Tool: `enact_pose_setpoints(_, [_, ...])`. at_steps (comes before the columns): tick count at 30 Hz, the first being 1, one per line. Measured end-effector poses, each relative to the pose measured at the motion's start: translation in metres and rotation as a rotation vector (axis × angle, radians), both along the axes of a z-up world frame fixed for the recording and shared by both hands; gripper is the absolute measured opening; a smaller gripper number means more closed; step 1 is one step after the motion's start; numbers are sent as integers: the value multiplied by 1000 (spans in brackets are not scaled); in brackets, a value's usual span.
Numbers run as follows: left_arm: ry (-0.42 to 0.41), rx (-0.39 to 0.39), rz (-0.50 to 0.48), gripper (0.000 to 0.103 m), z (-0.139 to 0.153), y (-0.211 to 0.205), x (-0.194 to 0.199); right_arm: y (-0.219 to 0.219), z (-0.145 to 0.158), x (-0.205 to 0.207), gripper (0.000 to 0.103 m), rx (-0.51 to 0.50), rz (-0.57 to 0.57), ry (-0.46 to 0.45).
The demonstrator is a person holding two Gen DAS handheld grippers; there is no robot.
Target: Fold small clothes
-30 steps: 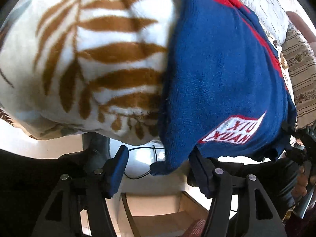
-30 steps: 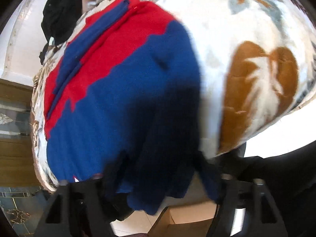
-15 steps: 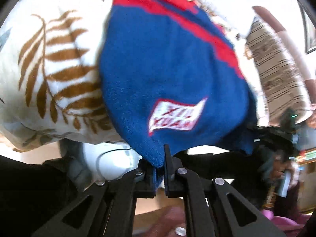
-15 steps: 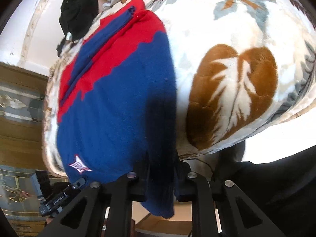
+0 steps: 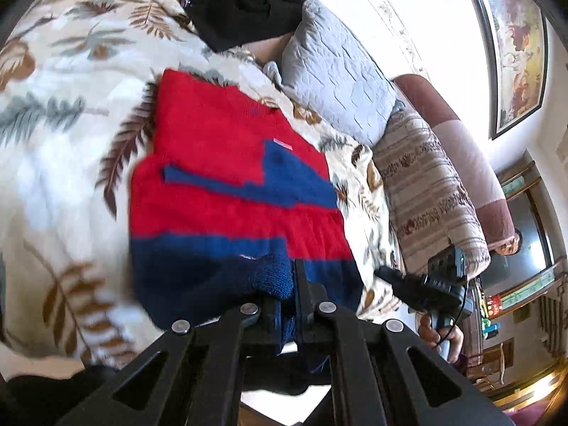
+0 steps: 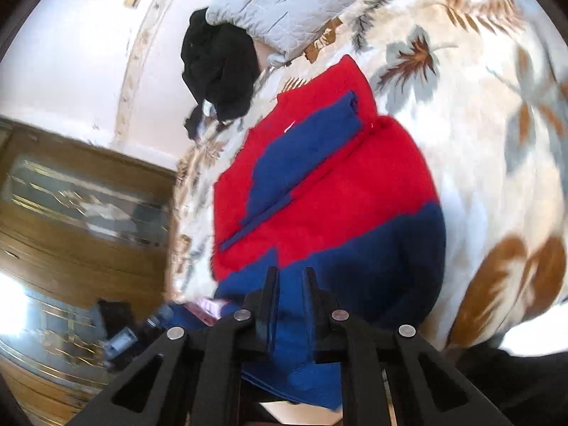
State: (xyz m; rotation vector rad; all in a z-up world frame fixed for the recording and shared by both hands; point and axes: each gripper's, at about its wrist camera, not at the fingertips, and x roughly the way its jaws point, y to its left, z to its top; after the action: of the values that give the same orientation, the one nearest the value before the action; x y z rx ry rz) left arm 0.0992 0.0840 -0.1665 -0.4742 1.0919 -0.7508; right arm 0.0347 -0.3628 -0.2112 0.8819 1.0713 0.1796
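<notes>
A small red and blue knit sweater (image 5: 227, 198) lies on a leaf-patterned blanket (image 5: 53, 163); it also shows in the right wrist view (image 6: 319, 191). My left gripper (image 5: 289, 284) is shut on the sweater's blue bottom hem and holds it lifted over the body. My right gripper (image 6: 289, 287) is shut on the other corner of the blue hem, also lifted. The right gripper with the person's hand shows in the left wrist view (image 5: 426, 291).
A grey quilted pillow (image 5: 337, 81) and a pile of black clothes (image 5: 248, 0) lie at the sofa's far end; both show in the right wrist view, pillow (image 6: 284, 0), clothes (image 6: 220, 67). A striped sofa back (image 5: 433, 195) runs on the right. A wooden cabinet (image 6: 71, 213) stands left.
Both grippers have lifted the blue hem and carried it up over the sweater toward the red part. The logo patch is now hidden and the red chest has come into view.
</notes>
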Motion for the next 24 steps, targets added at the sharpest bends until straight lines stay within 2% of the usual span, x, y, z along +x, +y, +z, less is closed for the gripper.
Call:
enact_pose_setpoints(3, [-6, -6, -18, 5, 1, -7, 3, 4, -6, -5, 18, -143, 19, 92])
enact_pose_setpoints(4, [-12, -5, -23, 5, 1, -8, 1, 8, -9, -10, 19, -163, 40, 101])
enact_pose_setpoints(5, [-17, -4, -28, 5, 0, -7, -2, 10, -14, -15, 20, -143, 53, 110])
enact_pose_setpoints(6, [-15, -6, -27, 5, 1, -7, -4, 13, -18, -19, 27, -112, 58, 123])
enact_pose_setpoints(8, [-12, -10, -24, 5, 0, -2, -8, 23, -29, -31, 57, -64, 54, 165])
enact_pose_setpoints(9, [-15, -11, -23, 5, 0, -1, -11, 27, -32, -36, 80, -52, 40, 171])
enact_pose_setpoints(10, [-19, -9, -22, 5, 0, -2, -13, 32, -34, -39, 81, -47, 30, 173])
enact_pose_setpoints(15, [-64, 30, -22, 5, 7, 2, -34, 62, -60, -41, 81, -83, -12, 316])
enact_pose_setpoints(18, [-109, 80, -22, 5, 12, -1, -51, 71, -69, -38, 81, -143, -118, 328])
enact_pose_setpoints(20, [-139, 114, -46, 5, 16, -6, -63, 82, -79, -34, 77, -174, -105, 319])
enact_pose_setpoints(21, [-161, 132, -61, 5, 20, -8, -70, 87, -86, -37, 63, -173, -95, 328])
enact_pose_setpoints(23, [-182, 142, -74, 5, 23, -7, -76, 91, -88, -42, 51, -158, -73, 298])
enact_pose_setpoints(24, [-189, 143, -77, 5, 25, -5, -77, 92, -84, -46, 39, -171, -52, 278])
